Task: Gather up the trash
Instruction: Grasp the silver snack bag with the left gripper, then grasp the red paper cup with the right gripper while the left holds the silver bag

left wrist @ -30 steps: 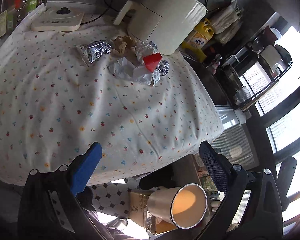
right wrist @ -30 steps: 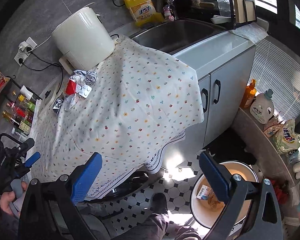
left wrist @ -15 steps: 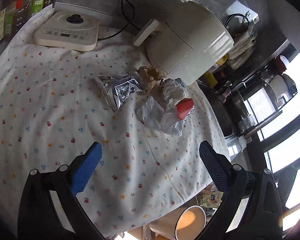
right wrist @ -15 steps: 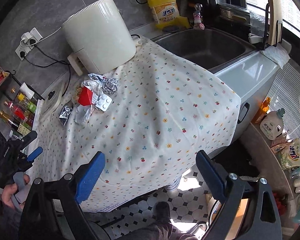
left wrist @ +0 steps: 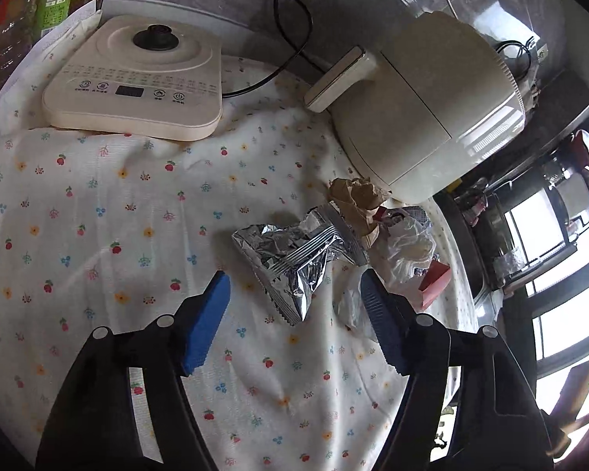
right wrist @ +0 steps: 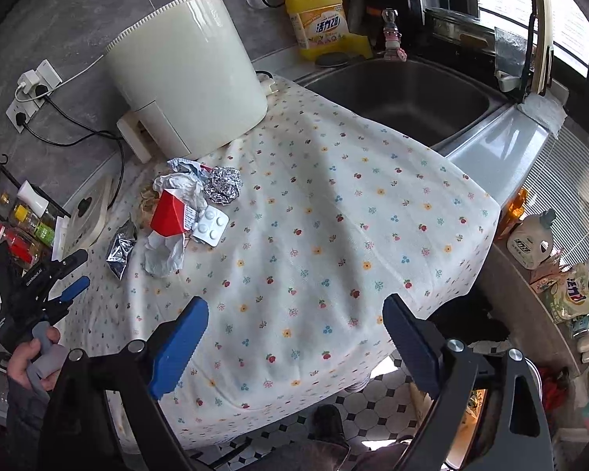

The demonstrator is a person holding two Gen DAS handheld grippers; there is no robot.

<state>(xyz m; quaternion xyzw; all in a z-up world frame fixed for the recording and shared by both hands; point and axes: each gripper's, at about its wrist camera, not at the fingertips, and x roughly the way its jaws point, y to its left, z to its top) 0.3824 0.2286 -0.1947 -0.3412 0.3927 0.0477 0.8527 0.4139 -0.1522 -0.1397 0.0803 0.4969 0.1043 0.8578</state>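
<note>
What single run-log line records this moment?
left tool: open, nearing foil wrapper | right tool: open, empty, over cloth | trash pile: uncollected

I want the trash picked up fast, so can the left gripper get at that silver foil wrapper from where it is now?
Probably yes. The left gripper is open, and the silver foil wrapper lies flat on the tablecloth just ahead of its fingers with nothing between them. The clear plastic wrap crowds the right side.
</note>
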